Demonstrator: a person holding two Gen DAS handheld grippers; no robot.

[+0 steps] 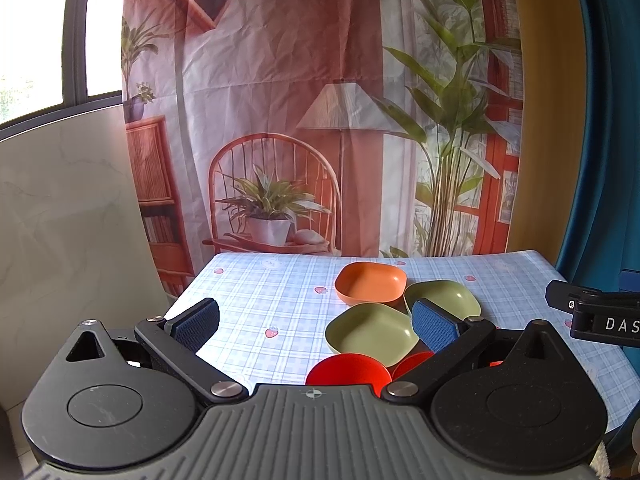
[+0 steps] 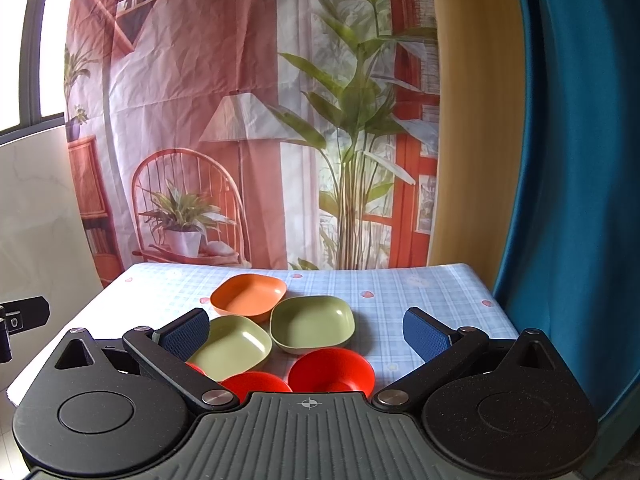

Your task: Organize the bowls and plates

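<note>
On a table with a blue checked cloth (image 2: 420, 296) sit an orange square bowl (image 2: 248, 294), two green square bowls (image 2: 312, 322) (image 2: 232, 346) and red round bowls (image 2: 331, 370) (image 2: 256, 384) nearest me. The left wrist view shows the same orange bowl (image 1: 370, 282), green bowls (image 1: 370, 332) (image 1: 448, 296) and red bowls (image 1: 346, 368). My left gripper (image 1: 316, 322) is open above the table's near left part, empty. My right gripper (image 2: 306, 332) is open above the bowls, holding nothing. Part of the right gripper (image 1: 592, 312) shows at the left view's right edge.
A printed fabric backdrop (image 2: 240, 120) hangs behind the table. A blue curtain (image 2: 580, 200) stands at the right, a pale marble wall (image 1: 60, 220) and window at the left. The cloth's left half (image 1: 248, 296) and right side carry no dishes.
</note>
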